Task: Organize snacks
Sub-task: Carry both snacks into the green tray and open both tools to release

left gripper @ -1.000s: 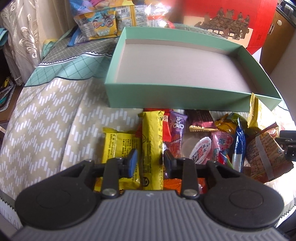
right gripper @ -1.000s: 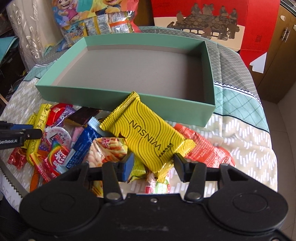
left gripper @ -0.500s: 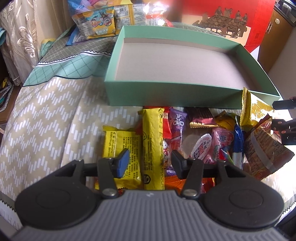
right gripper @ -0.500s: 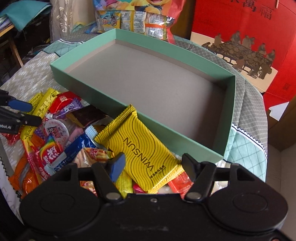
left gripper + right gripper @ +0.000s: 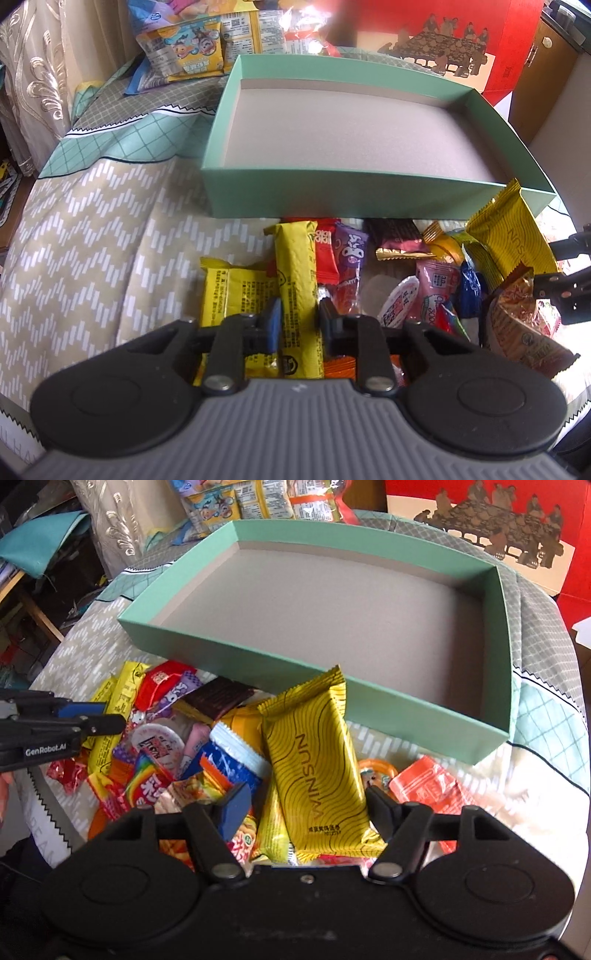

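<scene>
A heap of wrapped snacks lies on the patterned cloth in front of an empty mint-green box [image 5: 280, 199] [image 5: 258, 653]. My left gripper [image 5: 300, 325] is closing. Its pads press the sides of a long yellow bar [image 5: 295, 266] that lies lengthwise in the heap. It also shows at the left of the right wrist view as the left gripper [image 5: 92, 716]. My right gripper [image 5: 306, 795] stands open around a yellow WINSUN packet [image 5: 314, 753]. The right finger touches the packet's edge and the blue left pad [image 5: 234, 808] is apart from it. The right gripper [image 5: 554, 266] shows at the left wrist view's right edge.
Larger snack bags [image 5: 192, 55] lie behind the box, next to a red gift box [image 5: 461, 44]. A curtain [image 5: 37, 74] hangs at the left and a wooden cabinet [image 5: 546, 55] stands at the right. The cloth's near edge [image 5: 40, 812] drops off at the left.
My left jaws opened wider, then closed onto the long yellow bar. My right jaws widened and the gripper swung, so the WINSUN packet now lies lengthwise between its fingers.
</scene>
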